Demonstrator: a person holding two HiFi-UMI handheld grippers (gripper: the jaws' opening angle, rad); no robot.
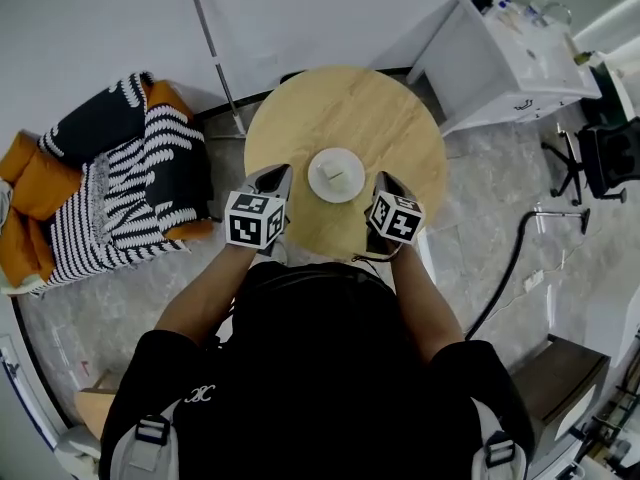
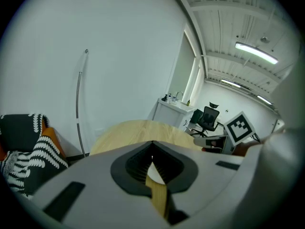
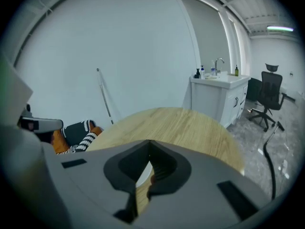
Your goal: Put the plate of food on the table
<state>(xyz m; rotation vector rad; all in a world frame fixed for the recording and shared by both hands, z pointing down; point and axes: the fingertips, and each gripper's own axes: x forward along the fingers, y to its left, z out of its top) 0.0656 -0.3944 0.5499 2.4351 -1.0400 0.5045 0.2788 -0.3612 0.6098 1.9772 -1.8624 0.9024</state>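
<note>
A white plate (image 1: pixel 336 175) with a small pale piece of food on it rests near the middle of the round wooden table (image 1: pixel 300 118). My left gripper (image 1: pixel 281 176) is just left of the plate and my right gripper (image 1: pixel 384 182) just right of it; neither touches it. In the left gripper view the jaws (image 2: pixel 152 143) meet at their tips with nothing held; a sliver of the plate (image 2: pixel 155 174) shows through the gap behind them. In the right gripper view the jaws (image 3: pixel 149 142) are likewise shut and empty, above the plate's edge (image 3: pixel 142 178).
An armchair with a black-and-white striped blanket (image 1: pixel 110 183) stands left of the table. A thin lamp pole (image 1: pixel 215 53) rises behind it. At the back right is a white sink cabinet (image 1: pixel 510 63), with an office chair (image 1: pixel 605 158) and a black cable (image 1: pixel 510 268) on the floor.
</note>
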